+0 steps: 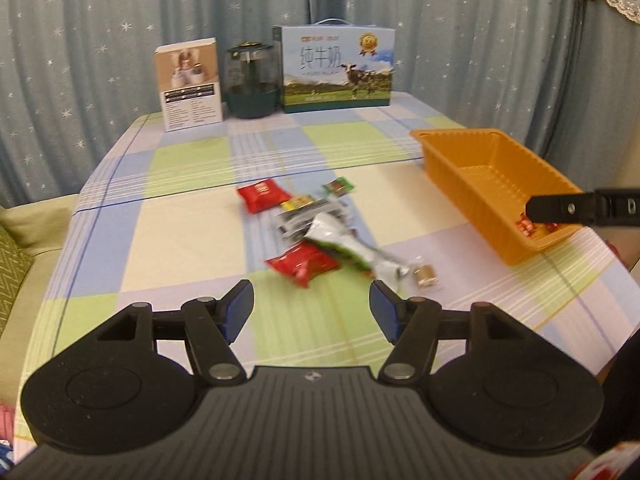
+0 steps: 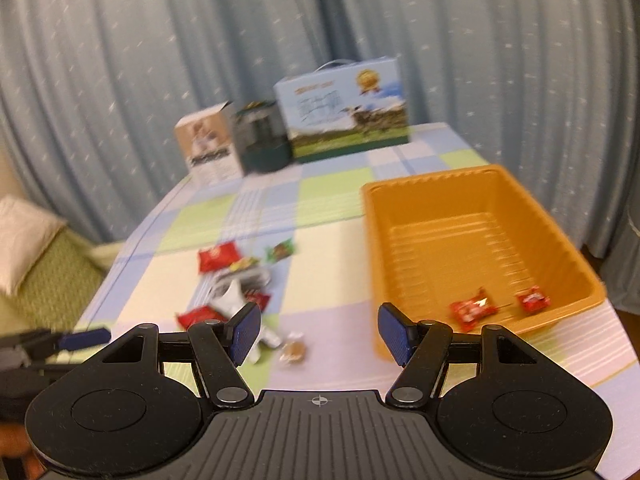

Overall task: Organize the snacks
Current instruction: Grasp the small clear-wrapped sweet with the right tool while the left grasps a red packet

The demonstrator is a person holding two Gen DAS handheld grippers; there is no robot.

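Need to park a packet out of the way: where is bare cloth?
Free: the tablecloth left of the snack pile, and the strip between pile and orange tray. Also the band before the milk box. Crowded: the pile itself, and the tray's near end.

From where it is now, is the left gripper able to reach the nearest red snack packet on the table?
Probably yes. The left gripper is open and empty, and the red snack packet lies just ahead of its fingers on the checked tablecloth, with nothing between them.
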